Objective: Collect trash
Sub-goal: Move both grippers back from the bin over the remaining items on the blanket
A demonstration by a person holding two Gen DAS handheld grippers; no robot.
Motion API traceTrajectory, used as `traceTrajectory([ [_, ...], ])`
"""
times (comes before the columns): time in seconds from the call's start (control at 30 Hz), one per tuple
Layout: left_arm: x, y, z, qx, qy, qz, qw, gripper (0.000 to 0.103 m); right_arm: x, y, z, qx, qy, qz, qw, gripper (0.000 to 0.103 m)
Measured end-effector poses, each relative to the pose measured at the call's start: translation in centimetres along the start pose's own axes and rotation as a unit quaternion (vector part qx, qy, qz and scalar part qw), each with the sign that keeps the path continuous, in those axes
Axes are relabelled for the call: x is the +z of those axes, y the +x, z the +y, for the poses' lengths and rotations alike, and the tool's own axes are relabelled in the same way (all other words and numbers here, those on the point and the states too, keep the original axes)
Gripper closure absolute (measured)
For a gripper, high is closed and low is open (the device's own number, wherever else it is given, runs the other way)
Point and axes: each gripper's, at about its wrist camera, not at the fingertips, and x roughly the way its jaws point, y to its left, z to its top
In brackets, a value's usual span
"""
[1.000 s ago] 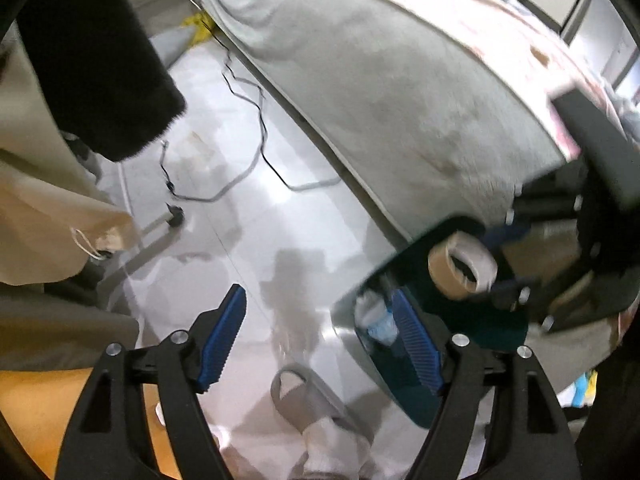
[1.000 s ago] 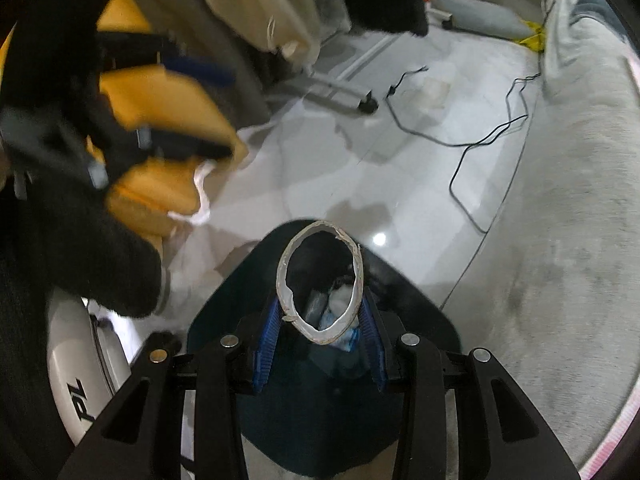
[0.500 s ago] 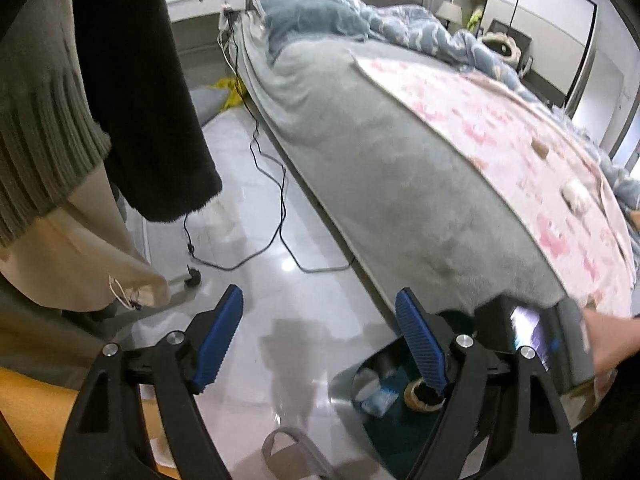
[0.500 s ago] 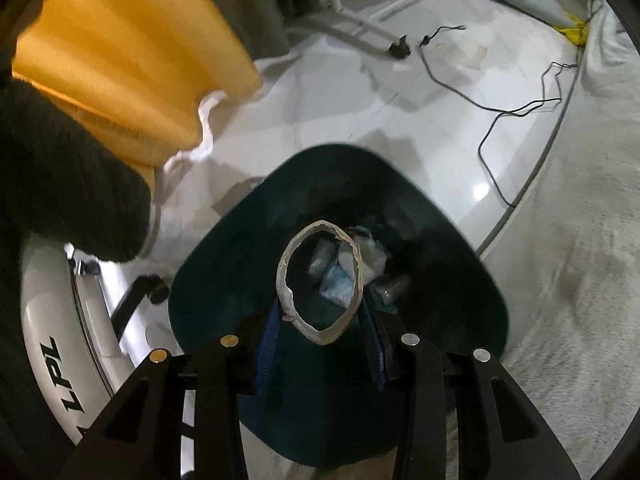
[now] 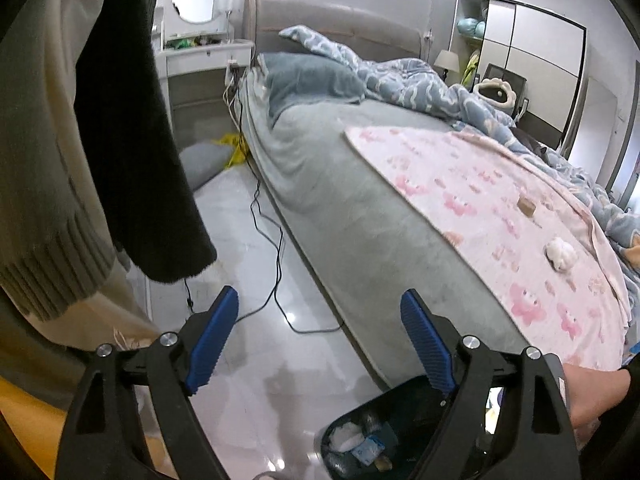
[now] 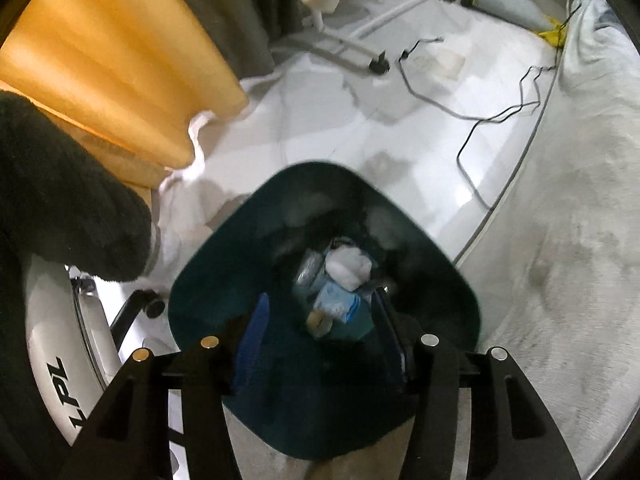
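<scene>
1. Left wrist view: our left gripper [image 5: 320,344] hangs spread wide and empty above the floor. The dark bin [image 5: 400,428] sits near right, beside the bed [image 5: 360,216]. On the pink blanket [image 5: 500,216], far right, a white wad [image 5: 561,254] and a brown scrap [image 5: 526,207] remain. Reaching for them, we may snag the blanket or the black cable [image 5: 276,268].

2. Right wrist view: our right gripper [image 6: 320,344] is released, empty, directly above the bin [image 6: 248,240]. The tape ring [image 6: 320,322] lies inside among wrappers. Withdrawing carelessly, we could catch the rim and tip it.
</scene>
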Motion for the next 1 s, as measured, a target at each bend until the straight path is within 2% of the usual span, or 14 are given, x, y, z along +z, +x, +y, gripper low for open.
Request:
traceTrajectory([
  [0.17, 1.0, -0.1, -1.8, 0.002, -0.001, -0.014, 0.9999, 0.017, 0.0, -3.2, -1.0, -0.025, 0.023, -0.060, 0.998, 0.048],
  [0.4, 2.5, -0.7, -3.8, 0.001, 0.002, -0.039, 0.9992, 0.017, -1.0, -8.8, -2.7, -0.041, 0.065, -0.173, 0.982, 0.044],
  [0.53, 2.9, -1.0, -5.5, 0.012, 0.023, -0.054, 0.9982, 0.017, -2.6, -10.6, -3.8, -0.059, 0.080, -0.201, 0.974, 0.040],
  [0.73, 3.6, -0.8, -7.7, -0.007, 0.020, -0.061, 0.9979, 0.017, -4.4, -12.9, -5.9, -0.096, 0.121, -0.223, 0.962, 0.040],
  [1.0, 3.9, 0.3, -10.5, -0.024, 0.028, -0.059, 0.9976, 0.017, -7.7, -15.6, -8.9, -0.143, 0.169, -0.269, 0.938, 0.035],
])
